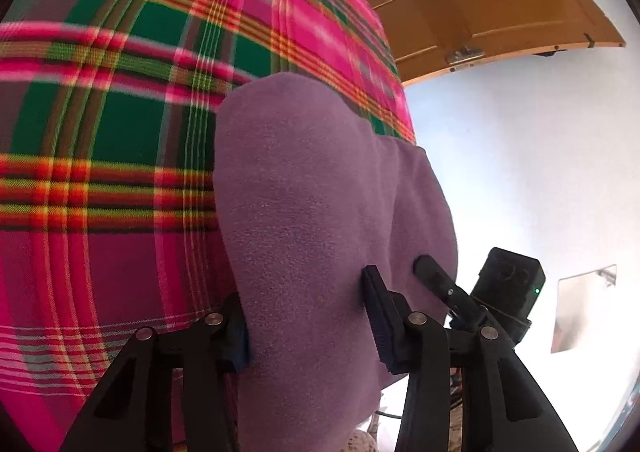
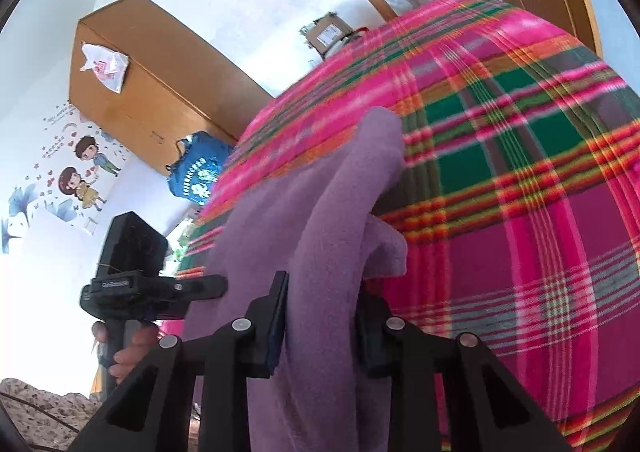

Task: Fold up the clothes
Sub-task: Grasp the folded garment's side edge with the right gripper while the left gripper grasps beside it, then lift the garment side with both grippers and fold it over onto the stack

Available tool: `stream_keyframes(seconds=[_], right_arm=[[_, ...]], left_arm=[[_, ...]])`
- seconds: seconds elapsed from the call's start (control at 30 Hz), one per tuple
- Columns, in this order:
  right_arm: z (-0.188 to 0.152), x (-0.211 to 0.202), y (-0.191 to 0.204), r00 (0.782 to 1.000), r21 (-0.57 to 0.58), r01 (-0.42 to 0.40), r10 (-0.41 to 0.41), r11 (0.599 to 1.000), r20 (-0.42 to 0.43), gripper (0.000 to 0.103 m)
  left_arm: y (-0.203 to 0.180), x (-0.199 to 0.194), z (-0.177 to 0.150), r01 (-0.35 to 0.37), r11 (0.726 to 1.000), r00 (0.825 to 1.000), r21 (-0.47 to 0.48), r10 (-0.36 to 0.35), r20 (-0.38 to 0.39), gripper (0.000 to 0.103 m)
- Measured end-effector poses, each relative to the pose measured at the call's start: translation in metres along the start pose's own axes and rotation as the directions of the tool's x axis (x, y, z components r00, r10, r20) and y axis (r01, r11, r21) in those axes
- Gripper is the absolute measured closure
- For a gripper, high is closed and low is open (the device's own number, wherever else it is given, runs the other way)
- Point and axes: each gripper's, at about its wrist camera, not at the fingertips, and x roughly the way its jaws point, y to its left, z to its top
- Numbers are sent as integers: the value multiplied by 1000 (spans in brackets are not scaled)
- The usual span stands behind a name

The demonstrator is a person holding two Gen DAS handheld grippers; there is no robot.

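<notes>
Left claw [image 1: 308, 316] pinches purple fleece garment [image 1: 312, 192] between pads; cloth bulges ahead of fingertips. Right claw [image 2: 320, 326] clamps bunched fold of same garment [image 2: 320, 212], ridge of cloth running ahead of it. Pink-green plaid blanket [image 1: 100, 132] beneath and beyond both. Wooden door [image 1: 488, 12] beyond left claw, to its right.
</notes>
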Motion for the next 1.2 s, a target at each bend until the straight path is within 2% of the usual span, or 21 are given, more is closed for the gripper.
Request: stream_keyframes(seconds=[0.13, 0.33, 0.77, 1.2], right_arm=[[9, 6, 15, 1000, -17, -7, 7, 1000, 3, 75], [32, 33, 38, 999, -39, -43, 42, 998, -13, 75], [79, 128, 80, 989, -80, -105, 95, 991, -115, 75], [110, 217, 115, 968, -115, -171, 145, 979, -205, 75]], left_arm=[[-1, -20, 8, 1, 1000, 999, 12, -1, 46, 57], [15, -50, 21, -9, 1000, 995, -24, 11, 97, 57], [51, -106, 56, -107, 988, 972, -116, 128, 199, 57], [89, -160, 106, -214, 959, 918, -187, 263, 297, 57]])
